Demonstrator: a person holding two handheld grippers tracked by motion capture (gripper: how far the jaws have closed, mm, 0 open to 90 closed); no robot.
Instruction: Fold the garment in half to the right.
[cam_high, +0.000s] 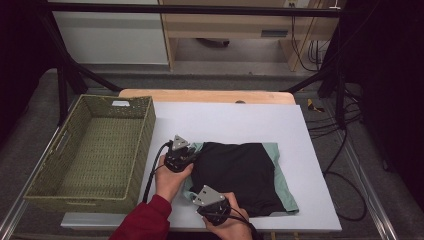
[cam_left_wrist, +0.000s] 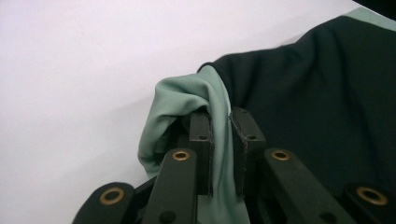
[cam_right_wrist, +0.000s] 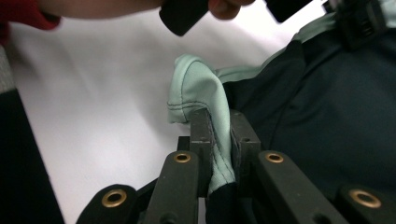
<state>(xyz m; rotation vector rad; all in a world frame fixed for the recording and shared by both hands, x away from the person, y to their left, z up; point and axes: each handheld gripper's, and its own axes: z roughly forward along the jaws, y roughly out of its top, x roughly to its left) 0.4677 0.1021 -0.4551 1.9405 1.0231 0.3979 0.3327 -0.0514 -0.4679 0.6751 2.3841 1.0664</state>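
A folded black garment with mint-green edging (cam_high: 240, 172) lies on the white sheet (cam_high: 225, 120) in front of the person. My left gripper (cam_high: 192, 152) is at the garment's far left corner. In the left gripper view its jaws (cam_left_wrist: 220, 119) are shut on a fold of the green fabric (cam_left_wrist: 187, 98), with the black cloth (cam_left_wrist: 317, 93) to the right. My right gripper (cam_high: 196, 196) is at the near left corner. Its jaws (cam_right_wrist: 220, 116) pinch a stitched green hem (cam_right_wrist: 196, 88) that bulges above the pads, beside the black cloth (cam_right_wrist: 336, 102).
A woven green basket (cam_high: 145, 130) stands open just left of the sheet, close to my left hand. The wooden table edge (cam_high: 200, 95) runs along the back. Cables (cam_high: 345, 150) hang off the right side beyond the sheet.
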